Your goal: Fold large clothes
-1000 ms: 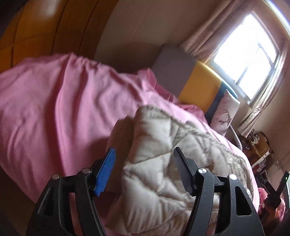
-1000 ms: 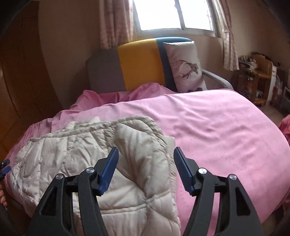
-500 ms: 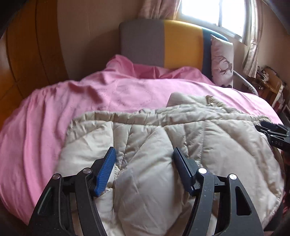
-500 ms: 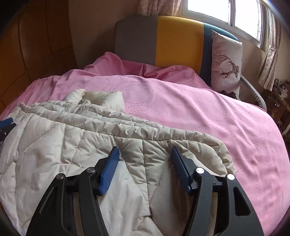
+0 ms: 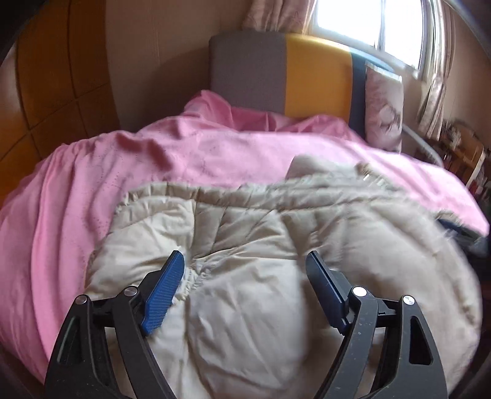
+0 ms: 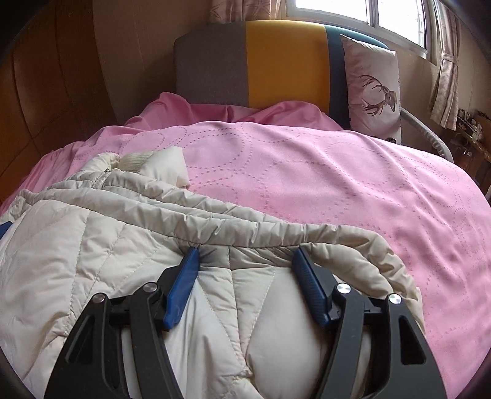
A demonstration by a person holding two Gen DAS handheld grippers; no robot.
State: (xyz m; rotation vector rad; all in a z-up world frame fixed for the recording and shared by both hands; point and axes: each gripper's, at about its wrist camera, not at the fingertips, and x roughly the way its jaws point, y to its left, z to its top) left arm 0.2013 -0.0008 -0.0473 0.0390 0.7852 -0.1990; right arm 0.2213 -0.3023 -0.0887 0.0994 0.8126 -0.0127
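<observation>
1. A bed spread with a pink dotted-circle coverlet (image 6: 322,172) fills a bedroom, backed by a grey, yellow and blue headboard (image 6: 270,61); a deer-print pillow (image 6: 374,92) leans at its right end beneath a bright curtained window (image 6: 331,9), with wood panelling (image 5: 46,86) along the left wall.
2. A cream quilted jacket (image 6: 92,245) lies bunched across the near edge of the bed, its knit collar toward the headboard.
3. The left gripper (image 5: 245,267) angles down over the jacket, jaws widening; padded fabric lies between the blue pads, which stand clear of it.
4. The right gripper (image 6: 245,261) angles down at the jacket's gathered hem, jaws easing apart; a fold swells between the pads, and whether they press it cannot be told.
5. Diamond stitching puffs the smooth, slightly shiny shell; the hem is ruched.
</observation>
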